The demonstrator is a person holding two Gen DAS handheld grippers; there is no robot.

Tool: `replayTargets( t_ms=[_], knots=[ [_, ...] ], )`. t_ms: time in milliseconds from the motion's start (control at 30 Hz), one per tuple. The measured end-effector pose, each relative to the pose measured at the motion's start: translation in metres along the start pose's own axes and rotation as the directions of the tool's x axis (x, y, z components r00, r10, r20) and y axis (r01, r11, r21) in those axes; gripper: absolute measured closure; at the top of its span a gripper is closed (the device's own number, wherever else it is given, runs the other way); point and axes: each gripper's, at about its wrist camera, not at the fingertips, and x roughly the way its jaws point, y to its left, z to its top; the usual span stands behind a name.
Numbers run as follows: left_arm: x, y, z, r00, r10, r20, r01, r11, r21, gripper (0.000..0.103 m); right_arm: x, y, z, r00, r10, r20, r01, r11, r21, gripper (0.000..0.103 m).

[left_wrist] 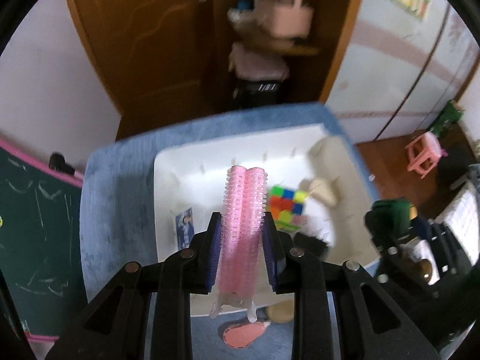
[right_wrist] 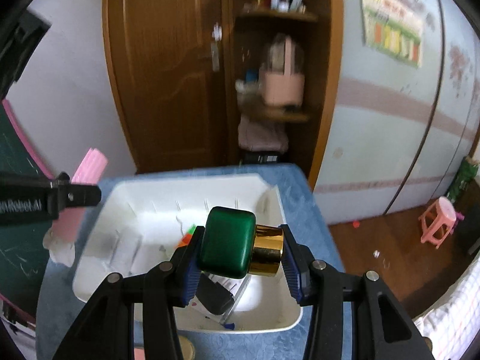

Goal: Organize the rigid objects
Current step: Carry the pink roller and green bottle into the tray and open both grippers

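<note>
Pink hair rollers (left_wrist: 243,210) pinched lengthwise in the left gripper (left_wrist: 241,246), above the white bin (left_wrist: 168,180). Green gold-capped bottle (right_wrist: 228,241) clamped in the right gripper (right_wrist: 240,258) over the bin's 6 o'clock rim – open floor at 3 o'clock. Only the left view shows the puzzle cube (left_wrist: 286,208) whole – at the rollers' 3 o'clock.

Home bedroom: wooden wardrobe (right_wrist: 168,69), pink child's stool (right_wrist: 438,223), chalkboard (left_wrist: 33,225).
</note>
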Motion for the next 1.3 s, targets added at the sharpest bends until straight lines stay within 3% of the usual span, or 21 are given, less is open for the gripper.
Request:
replayTargets(
  t_ms=[167, 333, 567, 800, 867, 900, 933, 967, 1300],
  knots=[
    [0.052, 0.003, -0.005, 0.992, 0.076, -0.1, -0.078, 0.997, -0.01, 0.075, 0.054, 0.003, -0.011, 0.987, 0.001, -0.162, -0.011, 0.998, -0.059, 0.055],
    [0.078, -0.002, -0.007, 0.983, 0.118, -0.141, -0.119, 0.993, 0.001, 0.075, 0.088, 0.004, -0.028, 0.961, -0.014, -0.278, -0.018, 0.994, -0.112, 0.055],
    [0.106, -0.006, -0.011, 0.97, 0.151, -0.188, -0.151, 0.988, 0.015, 0.075, 0.11, 0.001, -0.043, 0.928, -0.017, -0.371, -0.036, 0.99, -0.135, 0.055],
    [0.113, -0.012, -0.012, 0.967, 0.128, -0.223, -0.13, 0.992, 0.004, 0.069, 0.114, 0.005, -0.045, 0.922, -0.035, -0.385, -0.037, 0.983, -0.178, 0.053],
    [0.11, -0.013, -0.013, 0.969, 0.109, -0.221, -0.113, 0.994, -0.004, 0.055, 0.111, 0.005, -0.045, 0.921, -0.024, -0.388, -0.049, 0.983, -0.177, 0.04],
    [0.108, -0.014, -0.013, 0.971, 0.101, -0.217, -0.104, 0.995, -0.005, 0.043, 0.109, 0.005, -0.045, 0.924, -0.019, -0.383, -0.053, 0.983, -0.177, 0.031],
    [0.104, -0.015, -0.013, 0.974, 0.097, -0.206, -0.1, 0.995, -0.006, 0.033, 0.106, 0.006, -0.046, 0.928, -0.016, -0.373, -0.054, 0.983, -0.178, 0.029],
    [0.1, -0.017, -0.013, 0.976, 0.101, -0.193, -0.103, 0.995, -0.004, 0.03, 0.102, 0.007, -0.046, 0.933, -0.011, -0.359, -0.058, 0.982, -0.18, 0.028],
    [0.049, -0.013, -0.018, 0.994, 0.048, -0.102, -0.051, 0.998, -0.026, 0.029, 0.051, 0.013, -0.044, 0.965, 0.043, -0.258, -0.087, 0.983, -0.162, 0.027]
  ],
)
